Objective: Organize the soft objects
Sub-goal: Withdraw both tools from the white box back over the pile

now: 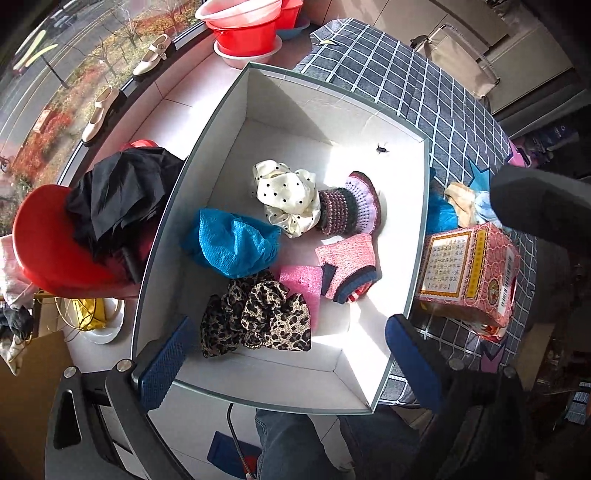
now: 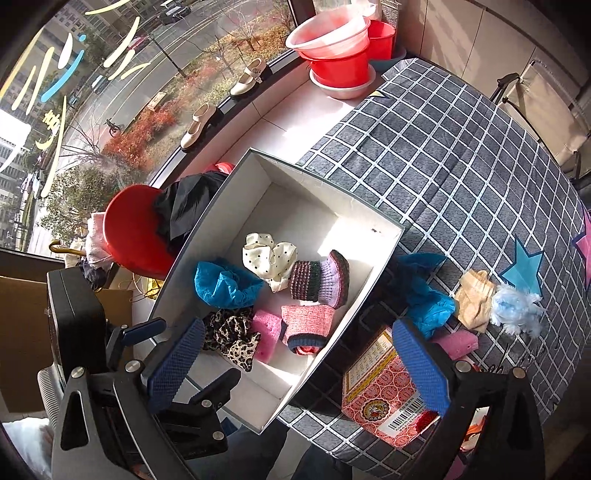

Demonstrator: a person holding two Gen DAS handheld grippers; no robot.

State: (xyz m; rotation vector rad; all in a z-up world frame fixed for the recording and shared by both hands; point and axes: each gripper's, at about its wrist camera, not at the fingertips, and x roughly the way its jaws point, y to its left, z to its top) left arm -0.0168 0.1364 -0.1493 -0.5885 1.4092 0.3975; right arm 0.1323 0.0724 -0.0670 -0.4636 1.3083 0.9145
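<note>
Inside the white box (image 1: 258,110), at the window-side edge of the checked tabletop (image 1: 424,85): a blue mesh piece (image 1: 231,242) against the wall nearest the window, a cream polka-dot scrunchie (image 1: 286,199) touching a purple-and-pink knitted piece (image 1: 349,208) toward the middle, a pink knitted sock with a navy cuff (image 1: 347,264) just below those, a pink sponge (image 1: 301,286) beside it, and a leopard-print scrunchie (image 1: 256,319) nearest the camera, overlapping the sponge. Left outside on the tabletop, seen from the right wrist: a second blue mesh piece (image 2: 424,295) just beside the box wall, a tan cloth (image 2: 474,301), a pale blue fluffy item (image 2: 515,306) touching the tan one beside a blue star print, and another pink sponge (image 2: 460,341) partly hidden behind the tool finger. A red patterned carton (image 2: 384,398) at the near edge of the tabletop, just beside the box. Left tool (image 1: 291,365) above the near end of the box, pointing down, released, jaws wide, nothing between them. Right tool (image 2: 299,369) likewise released and empty, jaws spread over the near corner of the box and the carton. Beyond the window-side edge: a red basin (image 1: 40,236) with black fabric (image 1: 122,199) draped over it, stacked red basins (image 1: 247,33) by the far corner, and two cream shoes (image 1: 99,114) on the window sill. Denim-clad legs (image 1: 288,443) below the near edge.
</note>
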